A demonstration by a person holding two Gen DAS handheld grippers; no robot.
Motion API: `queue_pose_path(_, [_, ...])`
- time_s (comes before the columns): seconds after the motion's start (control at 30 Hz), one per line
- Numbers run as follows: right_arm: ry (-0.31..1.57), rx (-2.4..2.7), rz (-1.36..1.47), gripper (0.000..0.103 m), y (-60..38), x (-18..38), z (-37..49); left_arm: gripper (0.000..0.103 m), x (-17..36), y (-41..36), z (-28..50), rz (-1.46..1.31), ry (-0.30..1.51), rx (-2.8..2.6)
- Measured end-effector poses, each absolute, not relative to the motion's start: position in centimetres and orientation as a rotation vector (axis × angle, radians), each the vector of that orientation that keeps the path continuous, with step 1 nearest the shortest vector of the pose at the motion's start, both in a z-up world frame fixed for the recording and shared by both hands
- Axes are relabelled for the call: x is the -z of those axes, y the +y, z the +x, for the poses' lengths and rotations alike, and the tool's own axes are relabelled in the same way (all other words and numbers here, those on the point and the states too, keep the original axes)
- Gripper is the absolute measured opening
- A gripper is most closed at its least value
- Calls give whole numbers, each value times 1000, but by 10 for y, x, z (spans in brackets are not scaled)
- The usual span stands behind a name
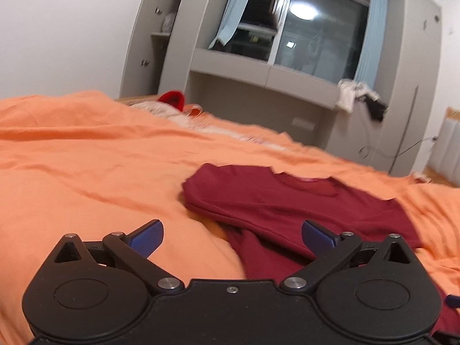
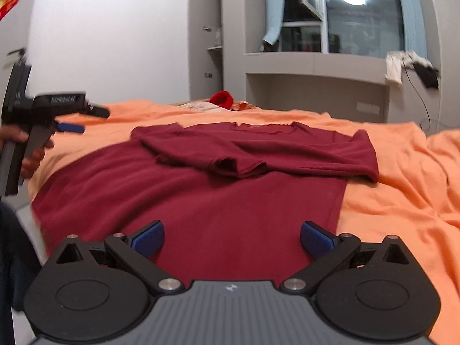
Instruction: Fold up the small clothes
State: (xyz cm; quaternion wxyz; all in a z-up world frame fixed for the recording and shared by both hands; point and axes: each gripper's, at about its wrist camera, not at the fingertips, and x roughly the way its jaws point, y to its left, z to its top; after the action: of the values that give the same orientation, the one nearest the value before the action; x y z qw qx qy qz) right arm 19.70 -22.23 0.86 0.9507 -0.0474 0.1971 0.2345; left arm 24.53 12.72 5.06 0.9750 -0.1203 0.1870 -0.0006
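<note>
Right gripper sits low over the hem end of the maroon t-shirt, jaws spread wide, nothing between the blue pads. Left gripper likewise wide apart and empty, hovering over the orange bedsheet at the shirt's left edge; in the right view it shows off to the left, clear of the cloth, held in the person's left hand. Shirt lies flat on the bed, collar end far from the cameras, both sleeves already folded in across the chest, lower body spread out toward the grippers.

Judged step: bring the hem up to the collar. To do well: each gripper takes one bottom corner, pinching both layers, lift together at even height, carry straight forward so side edges stay aligned, lay down without dragging the sleeves out. Risk: catching the bedsheet with the hem.
</note>
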Motion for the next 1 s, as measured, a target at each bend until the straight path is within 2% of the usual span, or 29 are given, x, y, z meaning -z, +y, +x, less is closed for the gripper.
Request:
queue_pose_path(0.33, [307,-488,-425,103,-206,3,114,102,-33,86,159,-181,321,81])
queue_pose_path(0.63, [257,-296,-788,103,-174,39,107,102,-11,50,110,5,326,168])
queue_pose_path(0.8, [225,-261,-832,101,-168,45,107,102,-5,39,98,64,328,233])
queue_pose_path(0.9, [196,-230,-850,97,-165,48,107,102,-2,34,94,87,334,266])
queue_pose_path(1.0, [178,-209,-861,86,-163,50,106,102,1,30,91,118,337,289])
